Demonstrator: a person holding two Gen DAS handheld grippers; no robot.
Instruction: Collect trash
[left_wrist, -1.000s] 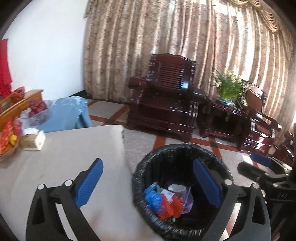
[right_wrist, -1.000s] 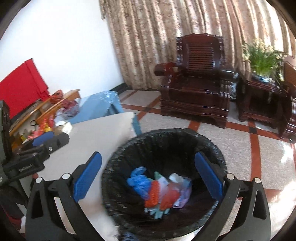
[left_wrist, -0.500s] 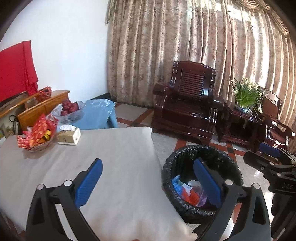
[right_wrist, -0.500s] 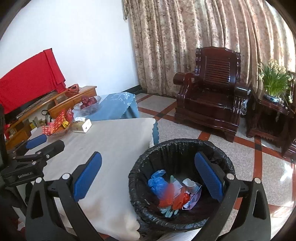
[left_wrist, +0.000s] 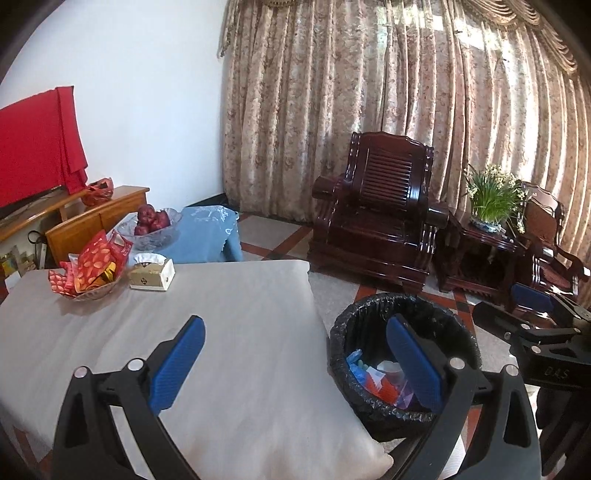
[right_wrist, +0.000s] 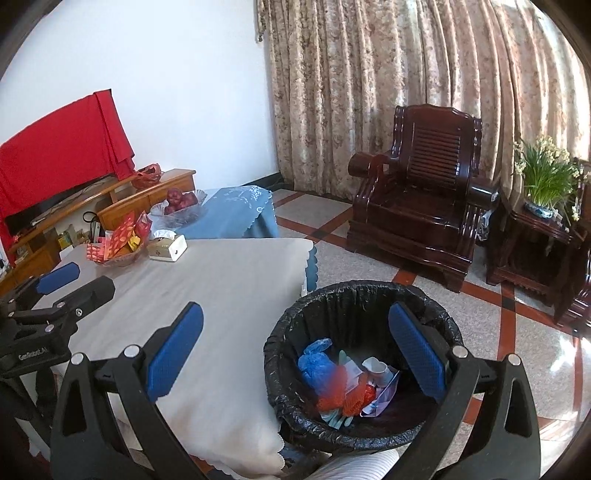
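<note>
I hold both tools wide open with nothing between the pads: my left gripper over the table, my right gripper by its corner. The bin stands on the floor just beside the table, trash lying inside it.

Daylight glows through the patterned curtains at the back of the room, leaving both views bright and evenly lit, with soft shadows. Glare shines on the floor tiles at the right edge. Fisheye bending curves every edge (corners fall to black). Red trash is smeared with blur.
</note>
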